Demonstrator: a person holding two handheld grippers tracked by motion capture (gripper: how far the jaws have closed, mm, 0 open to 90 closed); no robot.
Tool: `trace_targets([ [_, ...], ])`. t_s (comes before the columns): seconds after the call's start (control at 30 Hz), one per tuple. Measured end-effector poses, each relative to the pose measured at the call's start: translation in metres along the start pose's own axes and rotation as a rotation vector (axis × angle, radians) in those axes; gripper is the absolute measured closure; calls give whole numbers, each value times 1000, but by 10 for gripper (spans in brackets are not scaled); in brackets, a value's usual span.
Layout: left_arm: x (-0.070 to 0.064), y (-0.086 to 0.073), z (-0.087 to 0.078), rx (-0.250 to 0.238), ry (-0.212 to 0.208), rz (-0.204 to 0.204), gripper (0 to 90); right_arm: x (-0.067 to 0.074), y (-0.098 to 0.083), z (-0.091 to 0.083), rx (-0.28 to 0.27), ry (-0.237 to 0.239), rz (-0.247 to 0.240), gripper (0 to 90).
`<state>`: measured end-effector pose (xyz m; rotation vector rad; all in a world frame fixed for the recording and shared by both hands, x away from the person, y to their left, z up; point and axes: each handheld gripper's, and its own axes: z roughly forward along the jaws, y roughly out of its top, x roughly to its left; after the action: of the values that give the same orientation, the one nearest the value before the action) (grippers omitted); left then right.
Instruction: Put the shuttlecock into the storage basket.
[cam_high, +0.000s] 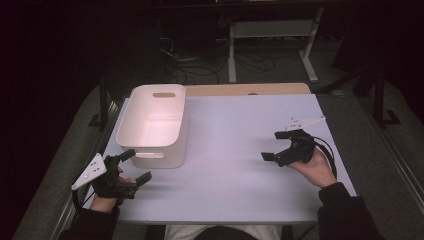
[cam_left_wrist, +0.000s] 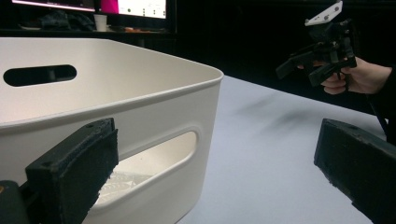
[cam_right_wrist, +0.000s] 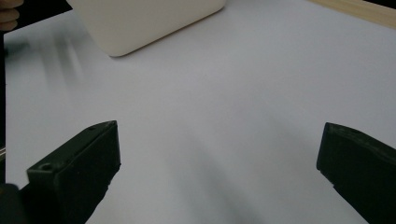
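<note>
The white bin (cam_high: 154, 125) sits upright on the table (cam_high: 235, 165), its long axis seemingly running away from the person, between the spread left tool (cam_high: 135, 166) and spread right tool (cam_high: 274, 145).

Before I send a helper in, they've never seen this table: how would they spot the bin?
On the pale table, look to its far left corner. The white plastic bin stands there, open-topped, with slot handles cut into its end walls, just ahead of the left tongs.

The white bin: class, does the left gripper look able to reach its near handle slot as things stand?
Probably yes. The left gripper is open beside the white bin, with nothing between its jaws and the near handle slot.
</note>
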<state>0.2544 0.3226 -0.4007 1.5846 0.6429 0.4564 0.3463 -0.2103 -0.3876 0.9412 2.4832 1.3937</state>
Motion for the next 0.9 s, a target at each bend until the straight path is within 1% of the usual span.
trace_targets([
  [0.07,0,0,0,1,0,0,0,0,-4,-3,-15,-20,-1,0],
  [0.1,0,0,0,1,0,0,0,0,-4,-3,-15,-20,-1,0],
  [0.17,0,0,0,0,0,0,0,-1,-11,-10,-41,-36,13,0],
  [0.23,0,0,0,1,0,0,0,-1,-13,-12,-46,-42,16,0],
  [0.27,0,0,0,1,1,-1,0,-2,-21,-17,-56,-48,26,0],
  [0.33,0,0,0,1,1,-1,0,-2,-23,-18,-57,-50,26,0],
  [0.37,0,0,0,2,1,-2,0,-1,-29,-22,-66,-62,31,0],
  [0.47,0,0,0,1,1,-1,0,-1,-31,-23,-70,-63,34,0],
  [0.53,0,0,1,3,2,-1,0,-2,-39,-27,-76,-60,46,0],
  [0.57,0,0,1,3,2,-1,0,-2,-39,-27,-76,-60,46,0],
  [0.67,0,0,1,3,1,-2,0,-2,-49,-30,-88,-57,49,0],
  [0.73,0,0,1,3,0,-2,0,-2,-51,-31,-94,-58,49,0],
  [0.77,0,0,1,3,1,-3,0,-2,-57,-34,-104,-65,55,0],
  [0.87,0,0,1,4,1,0,0,-2,-58,-35,-104,-66,55,0],
  [0.9,0,0,1,7,1,3,0,-2,-61,-36,-110,-71,53,0],
])
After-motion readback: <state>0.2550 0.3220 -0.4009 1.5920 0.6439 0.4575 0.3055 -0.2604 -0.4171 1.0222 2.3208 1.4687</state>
